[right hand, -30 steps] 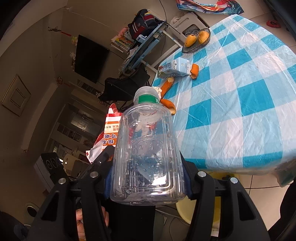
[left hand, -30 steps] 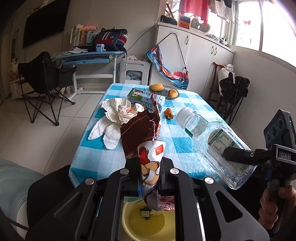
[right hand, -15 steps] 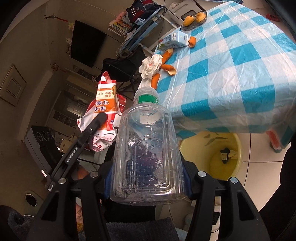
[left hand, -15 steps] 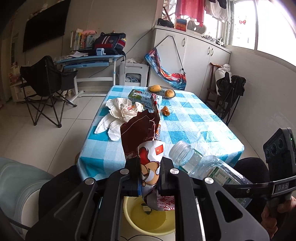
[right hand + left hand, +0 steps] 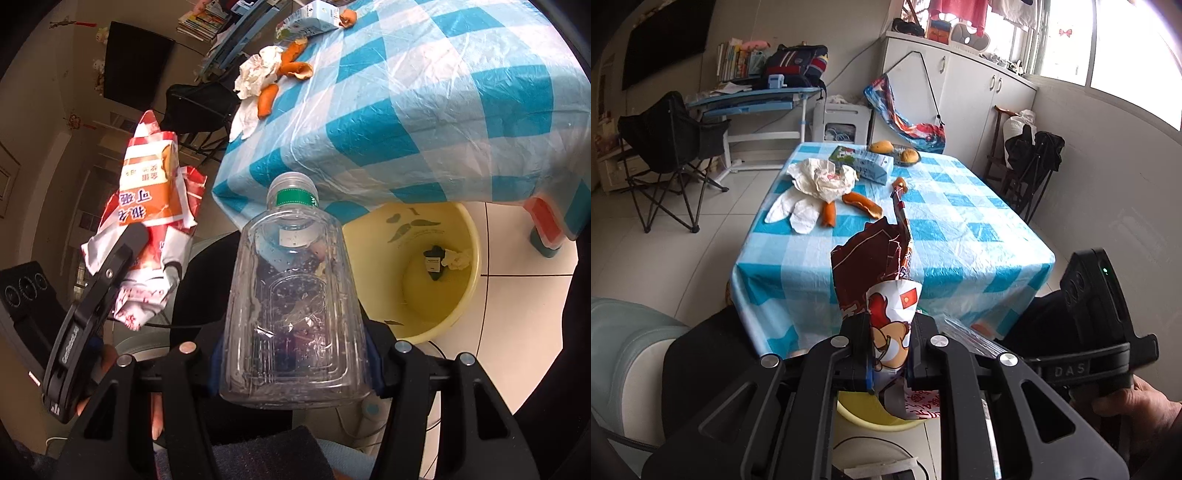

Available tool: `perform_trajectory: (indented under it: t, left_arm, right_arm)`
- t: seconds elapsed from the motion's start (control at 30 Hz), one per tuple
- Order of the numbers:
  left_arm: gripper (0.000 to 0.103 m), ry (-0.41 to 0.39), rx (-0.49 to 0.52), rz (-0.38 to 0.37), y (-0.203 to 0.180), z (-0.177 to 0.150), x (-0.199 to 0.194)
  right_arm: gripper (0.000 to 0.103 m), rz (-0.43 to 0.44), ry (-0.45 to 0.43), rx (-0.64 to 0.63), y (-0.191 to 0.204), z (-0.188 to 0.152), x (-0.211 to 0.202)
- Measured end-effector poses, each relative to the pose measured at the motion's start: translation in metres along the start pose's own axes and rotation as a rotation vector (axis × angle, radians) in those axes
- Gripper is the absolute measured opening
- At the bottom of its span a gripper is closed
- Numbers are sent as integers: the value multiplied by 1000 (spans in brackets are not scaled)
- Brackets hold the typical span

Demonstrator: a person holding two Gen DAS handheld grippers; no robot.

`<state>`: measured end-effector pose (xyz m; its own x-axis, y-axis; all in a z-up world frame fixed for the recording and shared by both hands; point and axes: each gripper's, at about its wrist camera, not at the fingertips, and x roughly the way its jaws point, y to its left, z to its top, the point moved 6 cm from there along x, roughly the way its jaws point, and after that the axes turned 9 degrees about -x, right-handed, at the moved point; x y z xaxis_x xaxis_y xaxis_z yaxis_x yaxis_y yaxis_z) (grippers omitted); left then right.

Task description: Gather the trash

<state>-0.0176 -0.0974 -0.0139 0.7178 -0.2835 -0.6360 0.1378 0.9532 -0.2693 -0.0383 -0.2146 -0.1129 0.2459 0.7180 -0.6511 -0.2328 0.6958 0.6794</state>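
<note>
Black jaws of the left gripper [image 5: 889, 350] are clamped on a crumpled snack wrapper [image 5: 886, 291], red, white and brown, which stands up from between the pads; in the right wrist view the same wrapper [image 5: 147, 221] hangs in the air beside the near corner of the table. The right gripper [image 5: 295, 365] is clenched around a clear plastic bottle [image 5: 291, 302], its pads pressing the bottle's base on both sides, the green-banded, capless neck pointing away from the camera. A hand [image 5: 1137, 410] grasps the right gripper's handle at the lower right of the left wrist view.

Just past the bottle, on the tiled floor below the table's near edge, sits a yellow bin [image 5: 436, 266] with a small dark packet and a scrap of crumpled paper at its bottom. In the left wrist view the bin's rim [image 5: 879, 421] shows beneath the left gripper's fingers.

On the table, covered by a blue-and-white checked cloth [image 5: 960, 236], more trash lies toward the far left part: a crumpled white paper wrapper [image 5: 823, 177], orange peels [image 5: 860, 205] just beside it, and a drink carton [image 5: 864, 162] lying flat near the far edge. A dish of fruit [image 5: 897, 151] stands at the far edge.
</note>
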Motion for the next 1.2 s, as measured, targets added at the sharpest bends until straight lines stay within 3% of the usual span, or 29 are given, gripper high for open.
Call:
perform_trajectory:
  t: [0.33, 0.6, 0.73, 0.9, 1.03, 1.2]
  left_arm:
    - [11, 135, -46, -30, 6, -28, 25]
    - [12, 238, -115, -36, 20, -41, 46]
    - [24, 260, -112, -31, 19, -44, 49]
    - [42, 175, -81, 18, 16, -33, 37]
    - [64, 13, -72, 120, 24, -11, 16]
    - [82, -181, -133, 190, 37, 31, -5]
  right_arm:
    - [57, -122, 57, -2, -21, 9, 36]
    - [66, -147, -13, 4, -28, 15, 26]
    - [67, -138, -59, -7, -26, 17, 17]
    - [68, -161, -121, -58, -18, 23, 15]
    - [71, -217, -178, -136, -5, 25, 2]
    - [77, -319, -246, -256, 14, 28, -8]
